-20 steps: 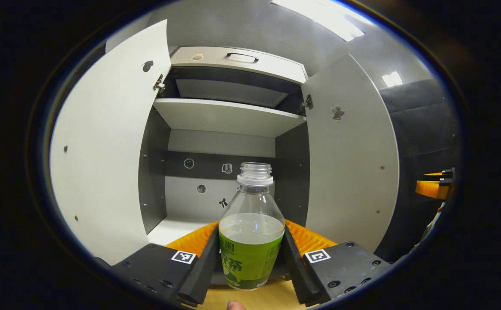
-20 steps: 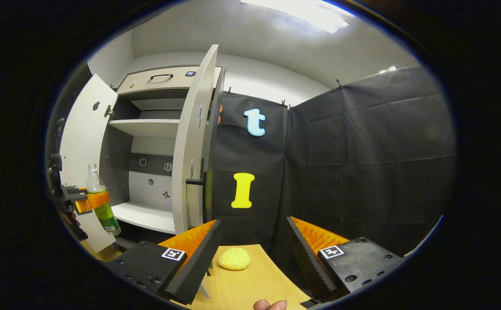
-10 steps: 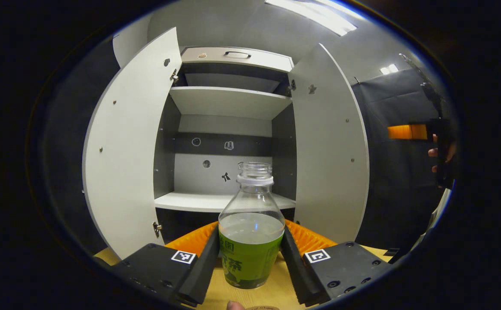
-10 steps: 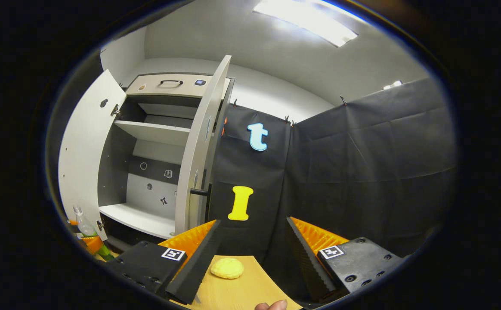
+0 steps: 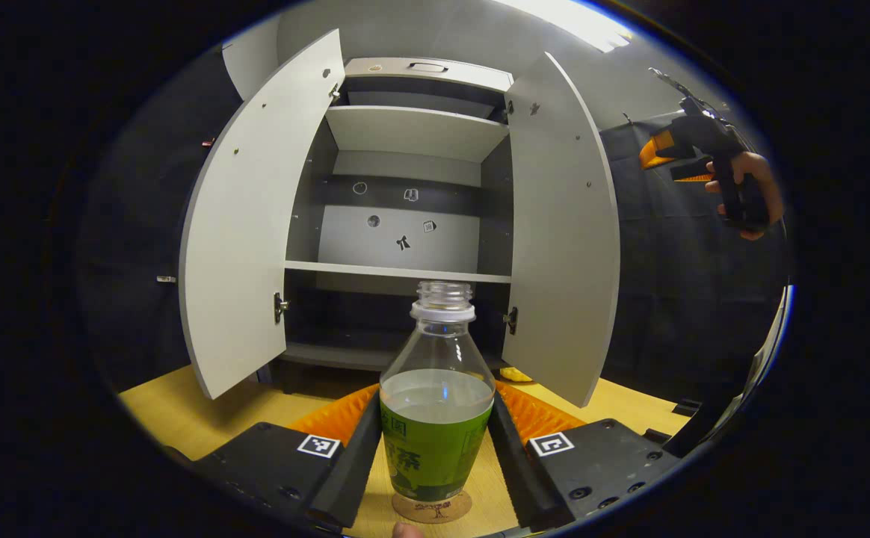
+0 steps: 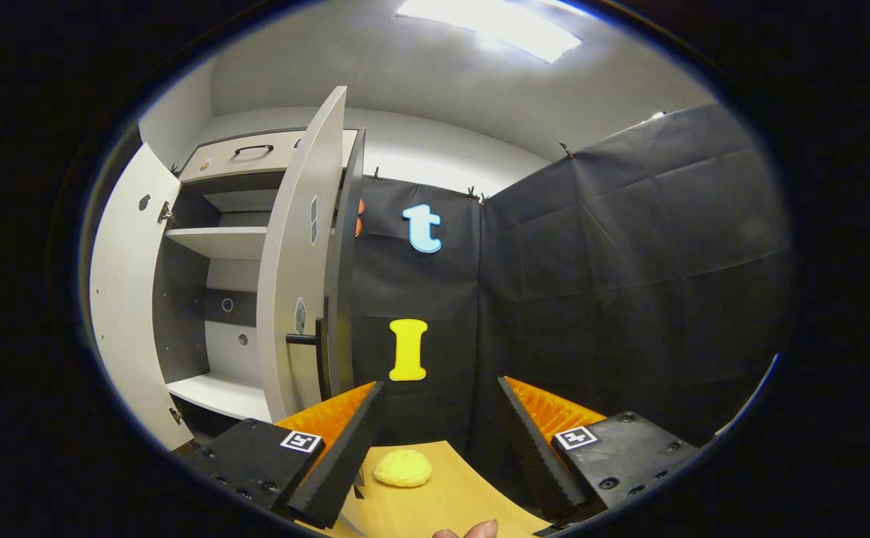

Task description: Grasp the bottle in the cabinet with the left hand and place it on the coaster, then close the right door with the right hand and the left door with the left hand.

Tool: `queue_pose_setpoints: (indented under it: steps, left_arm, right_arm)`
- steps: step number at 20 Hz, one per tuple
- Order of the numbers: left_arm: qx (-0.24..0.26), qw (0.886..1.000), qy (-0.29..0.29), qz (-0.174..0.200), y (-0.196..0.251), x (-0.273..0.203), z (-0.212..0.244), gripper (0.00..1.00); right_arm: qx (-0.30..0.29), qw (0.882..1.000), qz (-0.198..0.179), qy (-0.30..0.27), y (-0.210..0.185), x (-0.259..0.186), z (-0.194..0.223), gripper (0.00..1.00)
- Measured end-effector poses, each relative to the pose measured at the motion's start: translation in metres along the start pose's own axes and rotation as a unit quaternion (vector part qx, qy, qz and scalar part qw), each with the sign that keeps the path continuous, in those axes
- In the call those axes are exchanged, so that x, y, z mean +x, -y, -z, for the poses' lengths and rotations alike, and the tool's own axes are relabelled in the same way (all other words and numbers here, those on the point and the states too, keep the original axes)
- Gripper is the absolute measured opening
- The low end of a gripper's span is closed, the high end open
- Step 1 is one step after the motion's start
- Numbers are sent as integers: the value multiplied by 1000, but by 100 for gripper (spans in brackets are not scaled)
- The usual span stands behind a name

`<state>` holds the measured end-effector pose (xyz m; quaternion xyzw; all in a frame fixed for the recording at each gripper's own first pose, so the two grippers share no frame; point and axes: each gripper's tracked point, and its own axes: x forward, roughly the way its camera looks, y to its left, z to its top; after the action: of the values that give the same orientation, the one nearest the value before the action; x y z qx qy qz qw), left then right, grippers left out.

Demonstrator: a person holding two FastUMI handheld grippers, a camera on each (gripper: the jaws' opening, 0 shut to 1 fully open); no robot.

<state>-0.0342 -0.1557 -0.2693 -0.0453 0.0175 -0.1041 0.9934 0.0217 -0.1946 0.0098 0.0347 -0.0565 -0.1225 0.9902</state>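
the left gripper (image 5: 435, 448) is clamped on the bottle (image 5: 436, 418), out of the cabinet (image 5: 412, 134) and at the coaster (image 5: 432, 508), awaiting release, while the right gripper (image 6: 435, 437) stands apart and empty, both doors (image 5: 562, 239) unclosed.

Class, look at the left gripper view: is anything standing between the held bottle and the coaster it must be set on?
Nothing visible does. The bottle, clamped in the left gripper, sits right over the coaster on the wooden table.
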Motion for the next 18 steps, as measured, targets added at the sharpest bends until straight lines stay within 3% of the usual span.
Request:
queue_pose_setpoints:
  steps: [5,9,18]
  left_arm:
    - [18,1000,-10,5,1,10,43,77]
    - [11,1000,-22,10,5,14,68,77]
    - [-1,999,-26,30,15,19,84,78]
  right_arm:
    - [-33,999,6,-6,5,4,2,97]
    - [-21,999,14,-23,8,9,6,97]
    - [-44,999,14,-29,9,8,11,97]
